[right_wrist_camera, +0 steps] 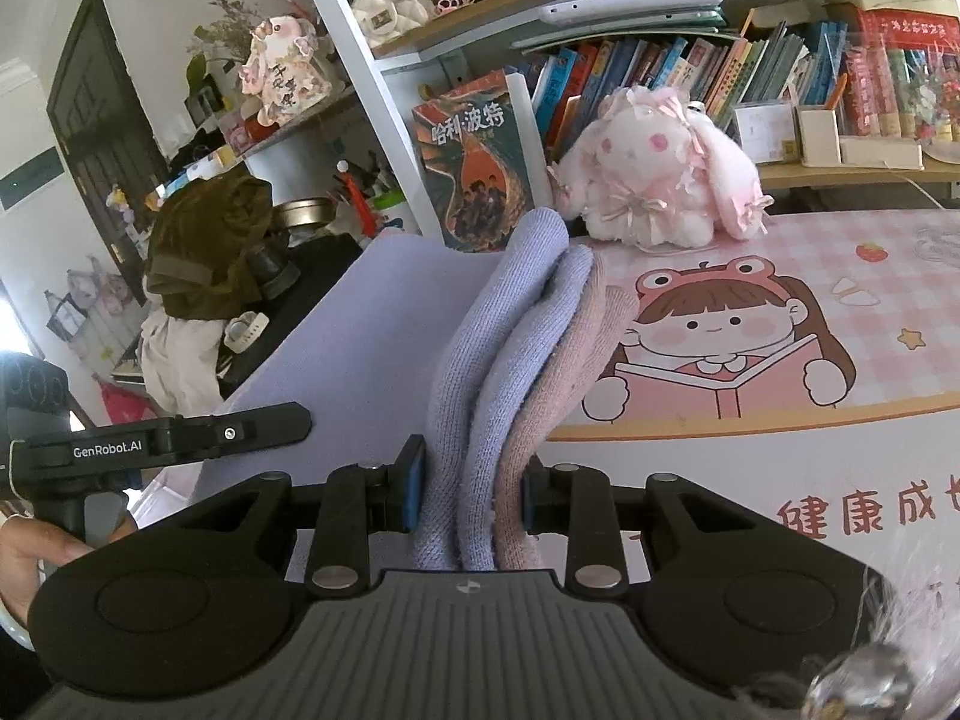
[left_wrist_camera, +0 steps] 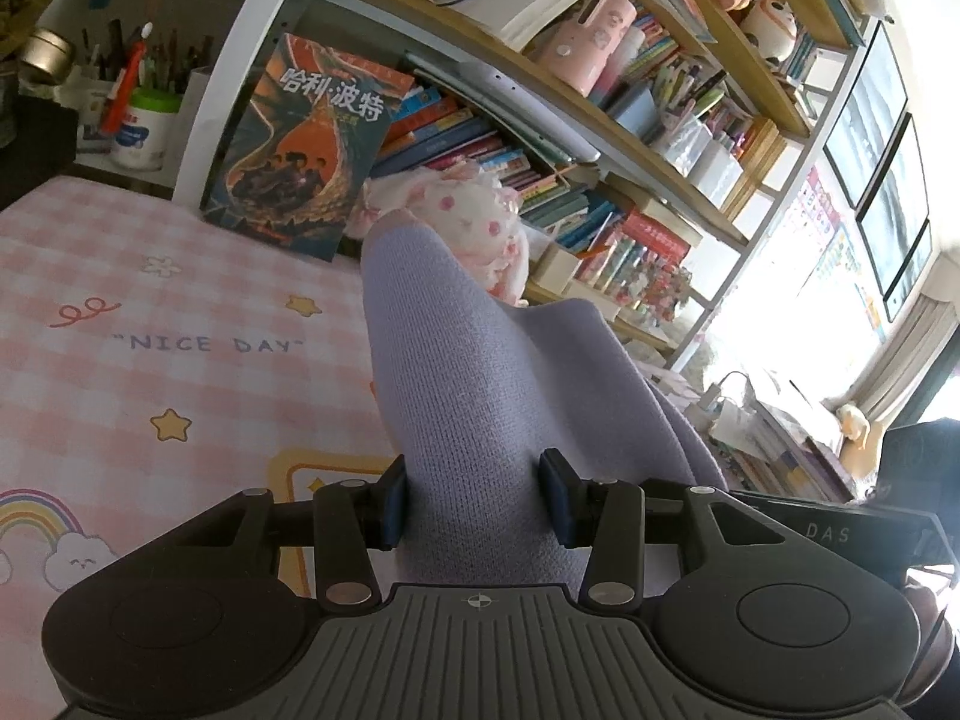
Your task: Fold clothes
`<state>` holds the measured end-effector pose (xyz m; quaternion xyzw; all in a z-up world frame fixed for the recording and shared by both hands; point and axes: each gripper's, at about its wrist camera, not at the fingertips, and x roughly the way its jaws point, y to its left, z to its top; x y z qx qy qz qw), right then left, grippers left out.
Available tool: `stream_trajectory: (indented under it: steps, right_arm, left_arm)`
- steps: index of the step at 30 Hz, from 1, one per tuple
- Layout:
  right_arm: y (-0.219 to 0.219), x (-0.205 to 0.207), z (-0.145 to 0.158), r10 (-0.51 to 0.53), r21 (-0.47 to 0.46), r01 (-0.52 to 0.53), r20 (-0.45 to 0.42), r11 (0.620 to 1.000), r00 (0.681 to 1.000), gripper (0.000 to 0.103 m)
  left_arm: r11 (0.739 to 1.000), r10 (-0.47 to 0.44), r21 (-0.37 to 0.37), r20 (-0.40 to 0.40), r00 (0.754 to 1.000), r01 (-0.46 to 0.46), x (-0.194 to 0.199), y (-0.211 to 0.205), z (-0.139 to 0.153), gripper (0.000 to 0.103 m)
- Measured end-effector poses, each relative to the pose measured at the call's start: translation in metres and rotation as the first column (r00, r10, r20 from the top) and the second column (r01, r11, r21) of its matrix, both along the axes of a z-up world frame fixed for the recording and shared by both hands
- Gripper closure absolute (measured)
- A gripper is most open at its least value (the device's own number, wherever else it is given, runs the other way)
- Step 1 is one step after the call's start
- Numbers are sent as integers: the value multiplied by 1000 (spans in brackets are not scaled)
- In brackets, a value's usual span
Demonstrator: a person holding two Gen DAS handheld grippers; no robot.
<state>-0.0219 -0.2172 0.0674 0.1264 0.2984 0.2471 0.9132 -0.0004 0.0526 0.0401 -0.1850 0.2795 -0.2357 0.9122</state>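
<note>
**Knit lifted off the desk, one edge in each gripper**

We've got the lilac knit up off the pink mat, both jaws part-closed and pinching. Our left gripper clamps a single thick roll; our right gripper bites several bunched layers. Holding it by two points lets it hang straight, likely so we can lay a clean fold.

Lilac garment: knitted cloth, matt, fine ribbed texture (one fold looks pinker). Right gripper: matt black plastic, blue rubbery pads, bright metal pivot pins. Left gripper: same finish. Desk mat, under the garment: smooth, printed, faint sheen. Plush rabbit, behind the garment: fluffy pile, satin bows. Book, beside the rabbit: glossy paper cover.
</note>
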Motion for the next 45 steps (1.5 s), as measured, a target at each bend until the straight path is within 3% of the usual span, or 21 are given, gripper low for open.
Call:
stream_trajectory:
  steps: [16,33,45]
  right_arm:
    - [15,55,-13,24,-26,-24,-8,999,1000,76]
    - [29,176,-27,34,-57,-32,33,998,999,76]
    - [33,237,-55,24,-55,-23,25,998,999,76]
  left_arm:
    - [999,6,43,-35,999,-5,52,12,-5,60]
    - [998,47,33,-42,998,-45,164,24,-20,60]
    - [997,75,9,-74,994,-74,207,28,-51,59]
